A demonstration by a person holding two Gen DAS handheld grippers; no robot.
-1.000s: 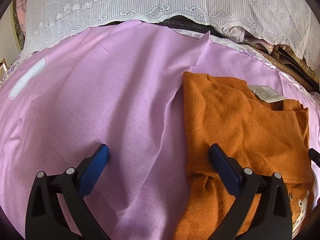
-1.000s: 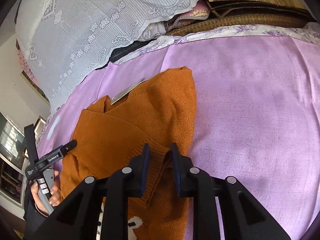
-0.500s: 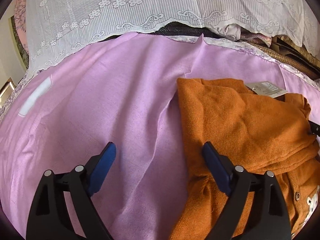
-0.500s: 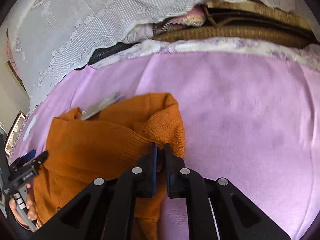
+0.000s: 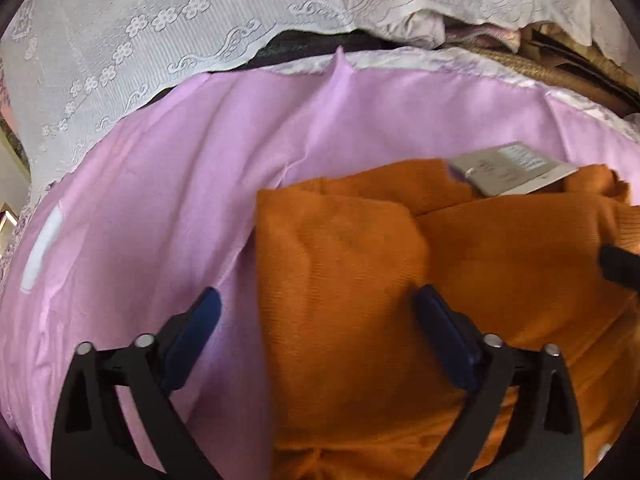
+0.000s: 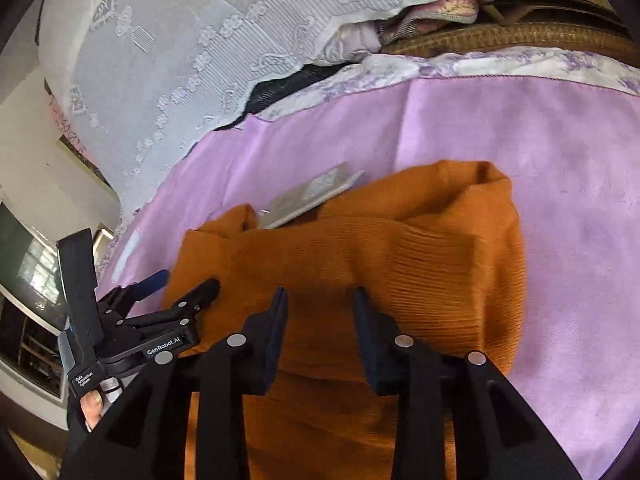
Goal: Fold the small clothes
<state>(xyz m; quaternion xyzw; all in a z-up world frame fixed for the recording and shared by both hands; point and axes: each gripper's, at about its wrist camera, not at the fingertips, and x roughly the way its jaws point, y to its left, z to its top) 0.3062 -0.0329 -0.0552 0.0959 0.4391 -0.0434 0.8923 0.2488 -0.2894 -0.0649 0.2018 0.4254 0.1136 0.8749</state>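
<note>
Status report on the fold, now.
Left gripper open, hovering at the orange sweater left edge. Right gripper open over the folded sleeve, holding nothing. Paper tag lying at the collar; nothing blocking on the purple sheet.

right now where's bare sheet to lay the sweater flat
Bare pink sheet lies left of the orange sweater, up to the lace cover; more lies to its right. The paper tag and piled fabrics crowd the far edge.

- The folded orange knit sweater [image 5: 360, 280] runs off the bottom edge under the gripper arms.
- Print on the grey paper hang tag [image 5: 508, 168] is blurred, unreadable.
</note>
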